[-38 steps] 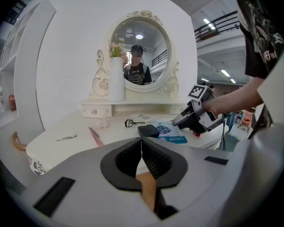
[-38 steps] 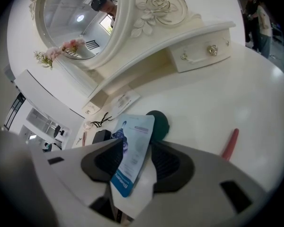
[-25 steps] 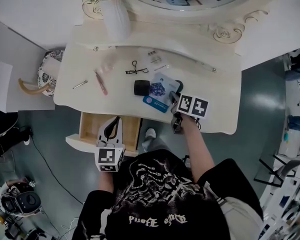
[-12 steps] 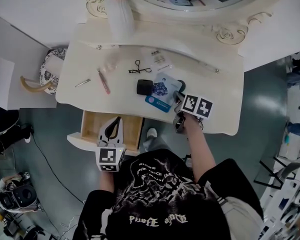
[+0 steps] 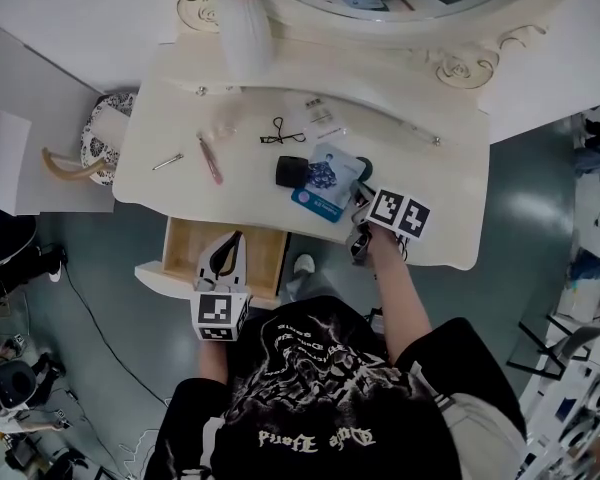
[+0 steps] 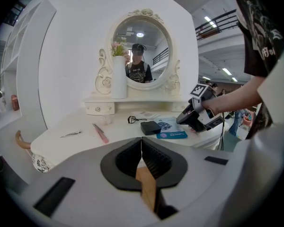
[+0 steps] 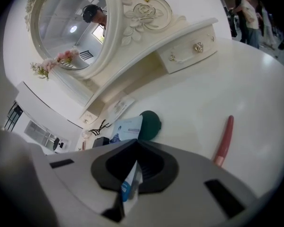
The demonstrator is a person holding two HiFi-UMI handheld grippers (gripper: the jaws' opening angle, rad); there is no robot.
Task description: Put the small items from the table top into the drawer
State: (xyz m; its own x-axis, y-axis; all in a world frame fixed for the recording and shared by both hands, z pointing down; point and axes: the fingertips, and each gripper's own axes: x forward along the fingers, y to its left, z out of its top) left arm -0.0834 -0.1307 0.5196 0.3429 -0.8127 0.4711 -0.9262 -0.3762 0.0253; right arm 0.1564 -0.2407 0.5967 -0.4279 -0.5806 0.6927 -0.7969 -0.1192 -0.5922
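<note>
Pinching an edge of the blue packet (image 5: 325, 193) between just-closed jaws, the right gripper (image 5: 358, 210) sat right of the open drawer (image 5: 180, 253) under the shut left gripper (image 5: 225, 251).

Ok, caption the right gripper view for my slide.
Right tongs, just closed, pinch a blue packet on the vanity; green disc and pink stick nearby.
</note>
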